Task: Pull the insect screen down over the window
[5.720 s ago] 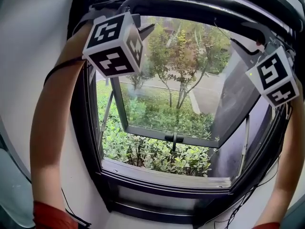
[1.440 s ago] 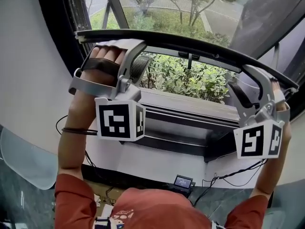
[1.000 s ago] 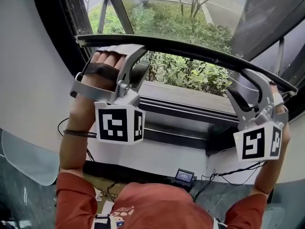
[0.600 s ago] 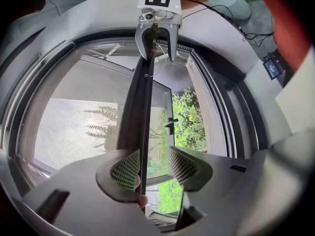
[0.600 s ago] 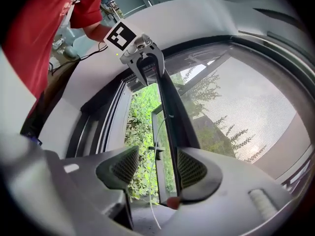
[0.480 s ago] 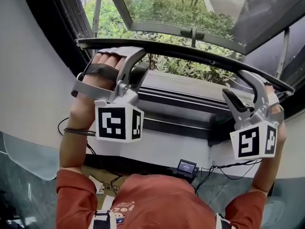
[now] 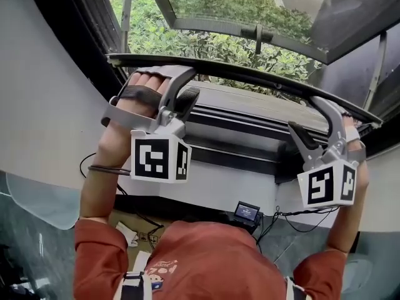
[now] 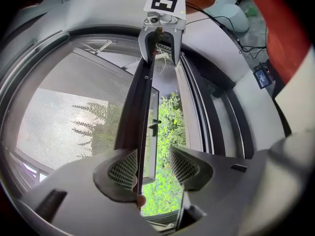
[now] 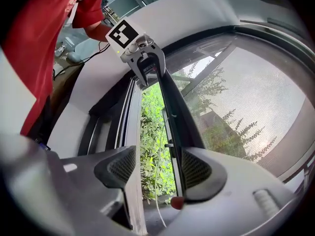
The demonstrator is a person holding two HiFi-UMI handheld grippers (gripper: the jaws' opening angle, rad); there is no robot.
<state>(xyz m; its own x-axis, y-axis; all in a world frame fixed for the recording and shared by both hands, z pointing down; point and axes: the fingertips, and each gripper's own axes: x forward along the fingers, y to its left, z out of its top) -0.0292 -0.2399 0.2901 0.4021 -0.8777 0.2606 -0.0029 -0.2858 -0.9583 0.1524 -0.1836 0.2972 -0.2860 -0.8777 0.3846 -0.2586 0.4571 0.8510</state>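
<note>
Big picture first: the window (image 7: pixel 94 49) fills the top of the head view, and the screen (image 7: pixel 219 5) already covers most of the opening, greenery showing through its mesh. Its bar (image 7: pixel 250 75) runs long across the view, from about 10 o'clock down to 4 o'clock. Only a thin strip of open air is left between it and the sill (image 7: pixel 250 114) at 6 o'clock.

That's the relation that matters: sill directly at 6 o'clock of the bar, so the last stretch looks like a straight push that way, both ends together.

Left gripper (image 7: pixel 189 83) sits at the bar's 10 o'clock end, jaws spread. In its own view the bar passes between them, lying against the 9 o'clock pad (image 8: pixel 123 168) while the other stands clear.

Right gripper (image 7: pixel 307 114) is at the 4 o'clock end and has just been opening its jaws wider. The bar runs between them, against the 3 o'clock pad (image 9: pixel 197 171) — hooked over, not pinched.

Neither hand is nearer; each owns an end. I'd judge uneven pressure could cock the bar in its tracks.
</note>
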